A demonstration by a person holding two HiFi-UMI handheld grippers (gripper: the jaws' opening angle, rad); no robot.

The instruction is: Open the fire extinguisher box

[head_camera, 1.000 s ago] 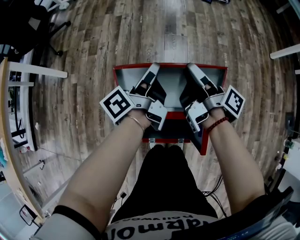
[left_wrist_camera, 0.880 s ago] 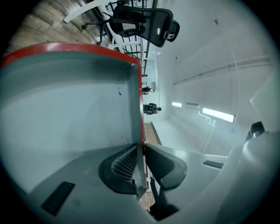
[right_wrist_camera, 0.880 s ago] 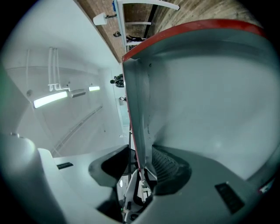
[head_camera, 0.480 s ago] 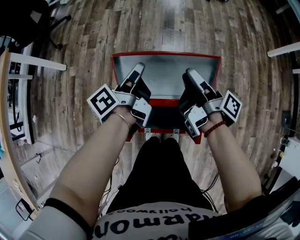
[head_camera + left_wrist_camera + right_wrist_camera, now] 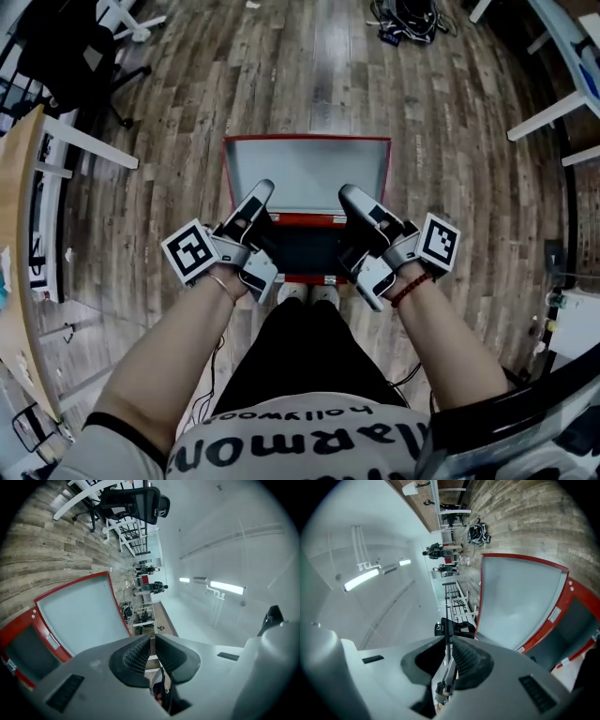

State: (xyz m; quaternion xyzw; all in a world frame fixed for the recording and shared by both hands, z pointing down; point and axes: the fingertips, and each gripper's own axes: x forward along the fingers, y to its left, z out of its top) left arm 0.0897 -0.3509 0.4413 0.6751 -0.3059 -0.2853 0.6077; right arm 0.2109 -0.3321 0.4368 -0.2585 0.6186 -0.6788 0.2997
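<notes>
The jaws of your left gripper (image 5: 152, 638) stand almost together, with nothing between them. The jaws of your right gripper (image 5: 448, 638) have just been closing and are now narrow, also on nothing. Both grippers hang above the near part of the one fire extinguisher box (image 5: 306, 221), which lies on the wooden floor (image 5: 309, 75) before you. Its lid (image 5: 307, 173) is swung open, grey inner face showing. The contents of the dark compartment (image 5: 305, 251) cannot be made out.
</notes>
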